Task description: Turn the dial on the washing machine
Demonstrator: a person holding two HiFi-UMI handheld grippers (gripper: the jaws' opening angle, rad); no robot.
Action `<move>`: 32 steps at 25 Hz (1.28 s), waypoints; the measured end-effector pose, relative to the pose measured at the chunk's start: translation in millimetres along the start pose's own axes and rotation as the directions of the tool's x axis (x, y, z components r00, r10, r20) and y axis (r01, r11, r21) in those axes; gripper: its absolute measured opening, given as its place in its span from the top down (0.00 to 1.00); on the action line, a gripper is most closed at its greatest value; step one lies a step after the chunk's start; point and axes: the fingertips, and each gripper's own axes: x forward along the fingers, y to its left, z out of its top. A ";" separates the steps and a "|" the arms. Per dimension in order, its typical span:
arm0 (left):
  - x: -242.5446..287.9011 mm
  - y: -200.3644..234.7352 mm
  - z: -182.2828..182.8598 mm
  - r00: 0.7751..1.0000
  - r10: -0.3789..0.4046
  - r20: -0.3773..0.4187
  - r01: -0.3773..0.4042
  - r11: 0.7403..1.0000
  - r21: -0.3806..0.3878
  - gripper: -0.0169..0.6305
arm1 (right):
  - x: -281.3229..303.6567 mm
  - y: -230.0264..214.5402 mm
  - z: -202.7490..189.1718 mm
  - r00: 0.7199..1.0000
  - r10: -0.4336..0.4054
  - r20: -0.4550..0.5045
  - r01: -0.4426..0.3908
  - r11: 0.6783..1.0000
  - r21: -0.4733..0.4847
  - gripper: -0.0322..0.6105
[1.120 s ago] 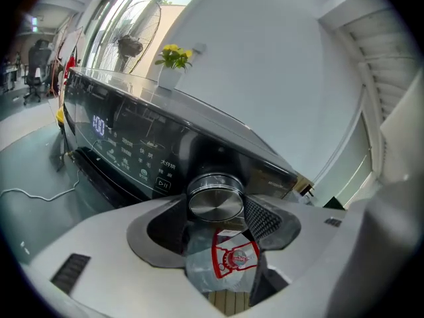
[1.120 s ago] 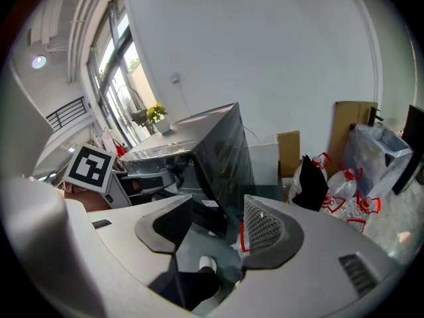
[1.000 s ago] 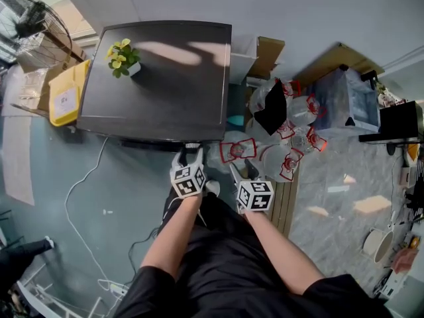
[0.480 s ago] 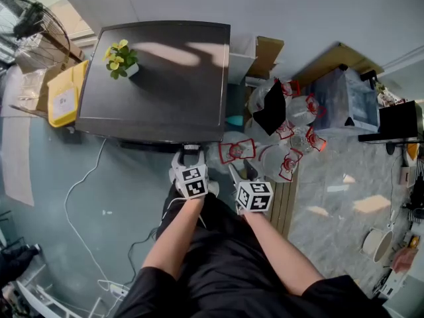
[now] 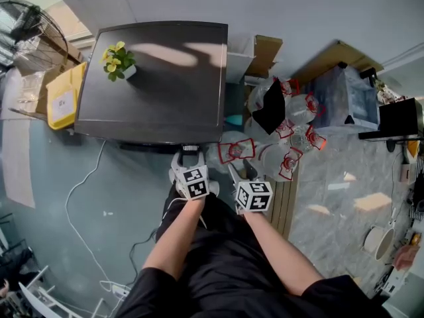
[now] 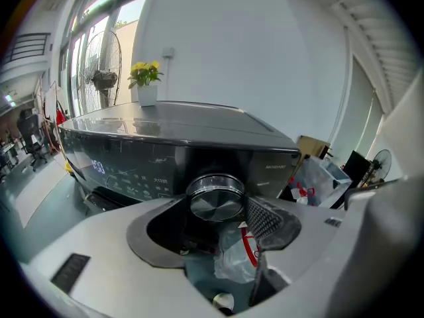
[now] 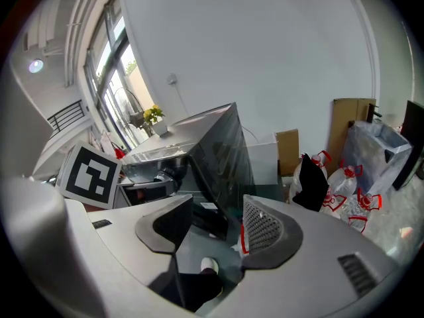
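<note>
Standing close to the mach. front, both forearms (image 5: 175, 237) out, one tool per hand. L gripper (image 5: 189, 154) is up at the front edge, angled fwd & down. In the left gripper view its jaws sit either side of the dial (image 6: 215, 203), meshed pad (image 6: 266, 218) against the right rim, other jaw dark against the left. Reads as pinching the dial, jaws wide bc the knob is wide. R gripper (image 5: 241, 171) is just beside it, off the machine's right front corner, jaws spread, only floor showing through the gap; idle. Dial = round silver-faced knob on the dark control panel (image 6: 126, 167) of the washing machine (image 5: 172, 95), right of panel centre, w/ a lit display (image 6: 98, 167) well to its left. On the lid: small pot of yellow flowers (image 5: 118, 59) near the back-left corner. Farther out: clear bags w/ red handles (image 5: 285, 144) on the floor to the right, cardboard box (image 5: 266, 50) by the wall, yellow bin (image 5: 65, 95) and fan (image 5: 30, 22) to the left. Progress (my read): reach & grasp done. Turn is prob. under way or about to start, but no pointer mark or programme is legible, so can't say how far round. Left: rotate to setting, let go, back off.
</note>
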 end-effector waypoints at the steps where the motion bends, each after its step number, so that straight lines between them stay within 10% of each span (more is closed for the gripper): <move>1: 0.1 0.0 -0.1 1.000 0.000 -0.001 0.000 1.000 -0.001 0.57 | -0.2 0.0 0.2 1.000 -0.001 0.000 0.001 1.000 0.000 0.61; 23: -10.9 2.3 -0.9 0.998 -0.059 0.027 0.060 0.998 -0.035 0.52 | -8.2 10.7 -0.7 1.000 0.026 0.009 -0.025 0.999 -0.029 0.61; 32: -48.7 -0.5 3.6 0.976 -0.213 0.055 0.215 0.976 -0.034 0.52 | -28.7 11.9 9.6 0.999 0.042 0.030 -0.040 0.997 -0.058 0.61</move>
